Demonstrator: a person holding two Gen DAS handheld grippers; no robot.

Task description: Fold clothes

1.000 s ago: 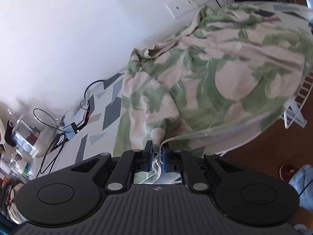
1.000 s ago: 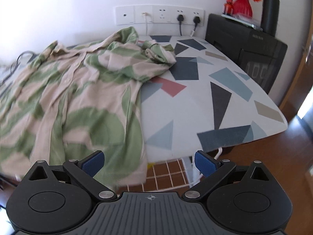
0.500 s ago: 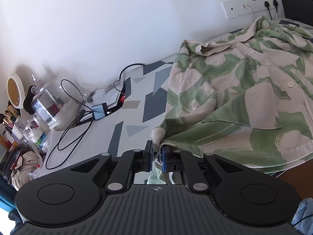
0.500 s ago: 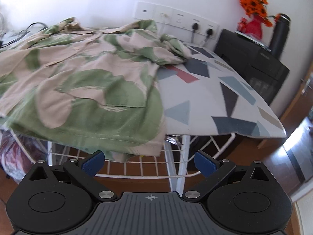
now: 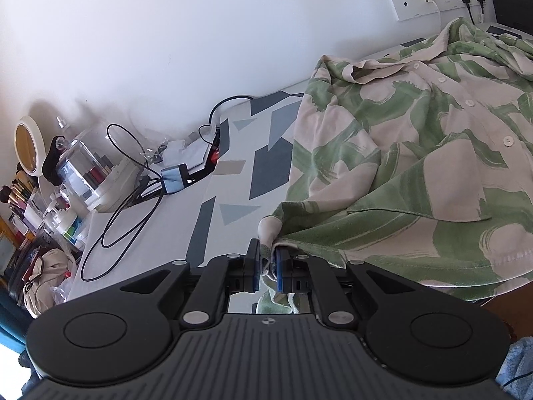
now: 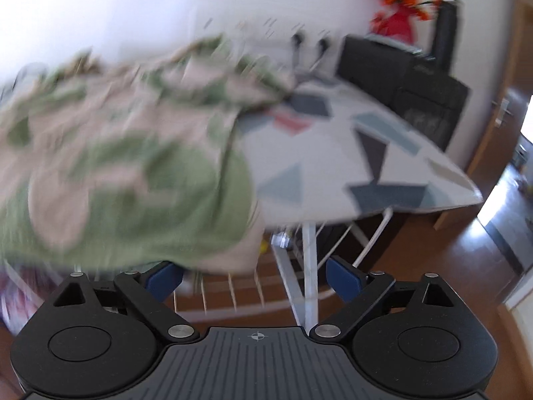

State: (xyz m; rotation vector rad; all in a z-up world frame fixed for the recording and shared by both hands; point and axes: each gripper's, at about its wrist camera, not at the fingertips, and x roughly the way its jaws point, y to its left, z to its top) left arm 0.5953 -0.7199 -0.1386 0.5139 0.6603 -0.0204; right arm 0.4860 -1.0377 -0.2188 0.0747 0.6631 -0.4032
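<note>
1. A loose beige button-up shirt with green leaf print (image 5: 416, 153) lies spread but rumpled across a white ironing-board surface patterned with grey and blue triangles (image 5: 233, 180), its hem hanging over the near edge.
2. The left claw (image 5: 266, 268) is clenched on a corner of the shirt's hem, at the near edge of the surface.
3. The right claw (image 6: 255, 275) sits just below the draped hem, in a blurred view; its jaws are closing from wide, with nothing between them yet.
4. The step in hand looks like spreading the shirt flat before any fold.
5. The next move probably calls for the right claw to catch the opposite hem corner, so both can pull the cloth taut.
6. Cables and clutter (image 5: 133, 180) lie beyond the shirt at the surface's far left end.
</note>
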